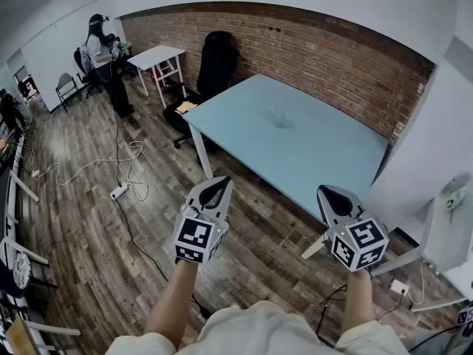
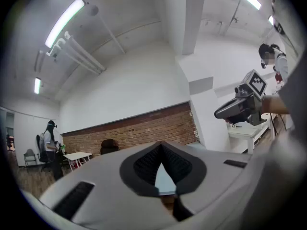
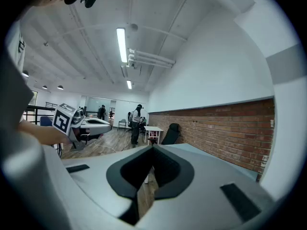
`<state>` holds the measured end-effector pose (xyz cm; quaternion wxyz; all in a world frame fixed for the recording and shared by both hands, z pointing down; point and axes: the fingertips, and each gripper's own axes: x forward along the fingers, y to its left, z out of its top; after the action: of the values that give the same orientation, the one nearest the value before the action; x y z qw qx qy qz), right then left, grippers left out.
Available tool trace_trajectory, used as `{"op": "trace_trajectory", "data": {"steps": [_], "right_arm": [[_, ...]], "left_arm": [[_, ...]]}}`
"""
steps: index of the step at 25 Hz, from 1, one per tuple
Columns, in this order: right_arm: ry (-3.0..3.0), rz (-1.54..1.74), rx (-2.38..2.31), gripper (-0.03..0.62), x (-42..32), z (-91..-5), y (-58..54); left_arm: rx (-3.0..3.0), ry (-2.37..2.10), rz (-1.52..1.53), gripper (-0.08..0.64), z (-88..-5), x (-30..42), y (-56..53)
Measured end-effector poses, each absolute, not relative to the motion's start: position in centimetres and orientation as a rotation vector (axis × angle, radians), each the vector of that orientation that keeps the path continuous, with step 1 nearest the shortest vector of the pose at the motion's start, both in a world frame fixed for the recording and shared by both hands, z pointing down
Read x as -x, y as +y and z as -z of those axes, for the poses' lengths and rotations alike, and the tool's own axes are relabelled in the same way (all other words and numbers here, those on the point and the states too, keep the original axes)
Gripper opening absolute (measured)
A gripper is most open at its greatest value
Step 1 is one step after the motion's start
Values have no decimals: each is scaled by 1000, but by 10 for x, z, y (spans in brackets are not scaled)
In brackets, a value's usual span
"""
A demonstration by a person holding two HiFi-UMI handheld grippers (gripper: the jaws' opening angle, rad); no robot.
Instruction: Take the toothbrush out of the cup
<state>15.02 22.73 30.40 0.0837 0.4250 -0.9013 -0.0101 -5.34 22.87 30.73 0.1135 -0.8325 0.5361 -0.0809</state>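
Approach step: left tongs [image 1: 219, 183] and right tongs [image 1: 329, 192] clenched empty, well apart from cup [image 1: 280, 118] on tabletop [image 1: 318, 157] (toothbrush too small to tell); next, reach and open.

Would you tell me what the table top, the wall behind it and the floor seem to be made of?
The table top looks like smooth pale blue laminate or painted board. The wall is red brick, mortar lines showing. The floor shows grey-brown grained planks, wood or laminate.

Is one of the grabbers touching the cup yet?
No, the left gripper and the right gripper both hang over the wooden floor, while the cup stands apart on the blue table.
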Motion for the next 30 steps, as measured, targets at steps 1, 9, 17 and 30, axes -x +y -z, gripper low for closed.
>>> {"op": "trace_trajectory", "data": {"steps": [1,9,17,30], "right_arm": [[-2690,31,-1269,0,-151,-304,228],[-2726,-10,-1265,2,-166,-303,229],[-2767,-43,-1242,3,-192,-302,223],[-2759,-108,-1242,2,-175,-325,163]], "left_arm": [[2441,1572,237,14,-307,52,229],[2433,1564,252,15,-308,36,234],[2412,1562,291,15,-310,17,238],[2444,1528,321,15,-327,20,179]]}}
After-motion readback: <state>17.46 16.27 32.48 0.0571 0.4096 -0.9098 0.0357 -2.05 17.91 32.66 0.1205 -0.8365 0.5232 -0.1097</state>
